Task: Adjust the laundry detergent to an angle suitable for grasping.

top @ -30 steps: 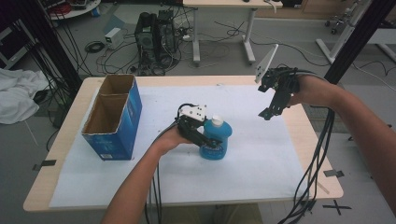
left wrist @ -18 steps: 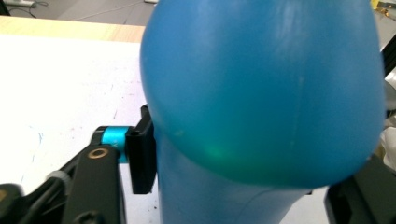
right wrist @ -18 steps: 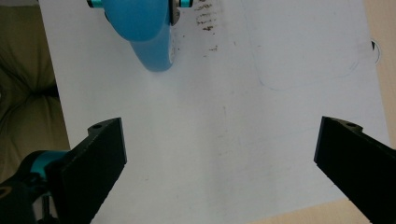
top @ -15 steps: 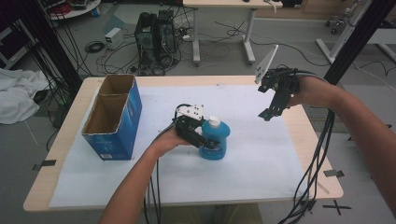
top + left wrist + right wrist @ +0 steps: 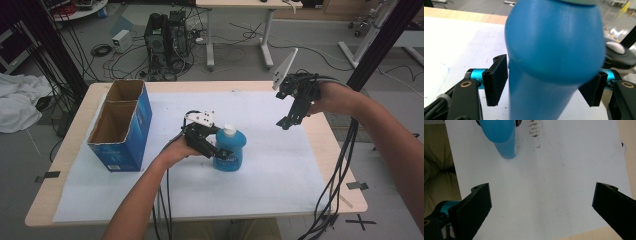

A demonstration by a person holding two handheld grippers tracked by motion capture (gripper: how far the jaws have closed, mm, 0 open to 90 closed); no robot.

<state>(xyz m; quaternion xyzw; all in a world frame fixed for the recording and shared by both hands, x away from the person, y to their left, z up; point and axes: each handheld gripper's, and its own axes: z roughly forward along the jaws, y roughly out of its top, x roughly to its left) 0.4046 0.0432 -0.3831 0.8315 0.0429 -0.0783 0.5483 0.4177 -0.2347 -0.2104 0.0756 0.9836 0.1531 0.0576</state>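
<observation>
The blue bottle (image 5: 231,149) stands upright near the middle of the high view, long axis vertical, white cap (image 5: 229,131) on top. There's loads of bare white sheet (image 5: 280,175) to its right and below it, and it's well clear of the table edge (image 5: 200,220). The blue cardboard box (image 5: 121,125) sits off to the left. The left gripper (image 5: 212,150) has just been opening, with the bottle between slack jaws. The right gripper (image 5: 290,117) hovers at upper right, jaws wide apart and empty.
</observation>
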